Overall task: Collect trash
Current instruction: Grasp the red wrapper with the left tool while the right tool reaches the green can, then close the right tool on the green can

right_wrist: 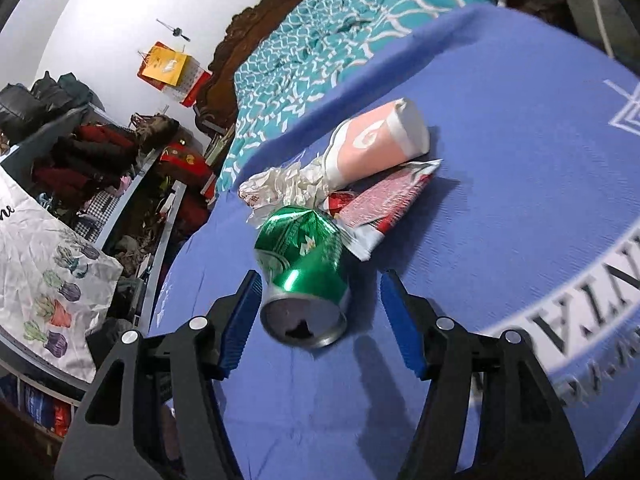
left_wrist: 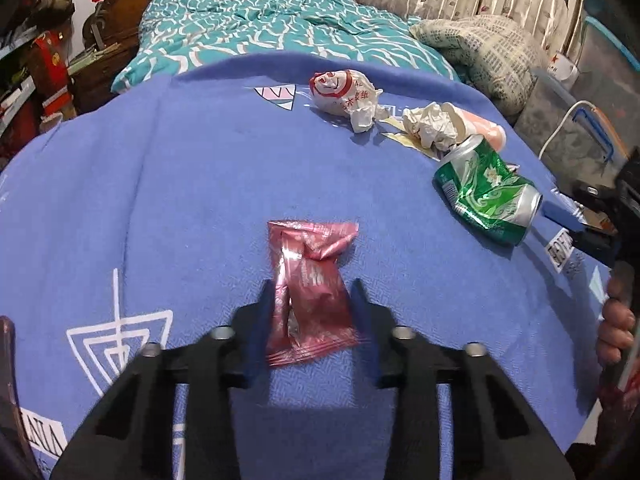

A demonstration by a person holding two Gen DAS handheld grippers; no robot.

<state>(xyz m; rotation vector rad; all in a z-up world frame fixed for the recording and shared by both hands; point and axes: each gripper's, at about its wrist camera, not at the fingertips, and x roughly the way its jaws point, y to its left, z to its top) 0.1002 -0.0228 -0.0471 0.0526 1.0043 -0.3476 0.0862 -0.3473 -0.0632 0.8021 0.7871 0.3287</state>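
We worked over a blue bedspread laid across the bed, and as far as the frames showed, the collecting had barely started: every piece of trash we could see lay on the cloth, and no bin or bag for it was in view.

The largest piece, a crushed green can, lay on its side with its open end toward the right gripper. That gripper's blue pads stood either side of the can without pressing it, so it was released around the can, not yet gripping. Just beyond the can sat a pink paper cup on its side, a red and white snack packet partly under it, and crumpled white tissue touching the can's far end. Farther off lay a crumpled wrapper with red print.

Smallest was a pink foil wrapper, well apart from the heap. The left gripper had its fingers close against the wrapper's sides, apparently clenched on it, though it still rested on the cloth.

We judged two grasps under way and everything left to carry off.
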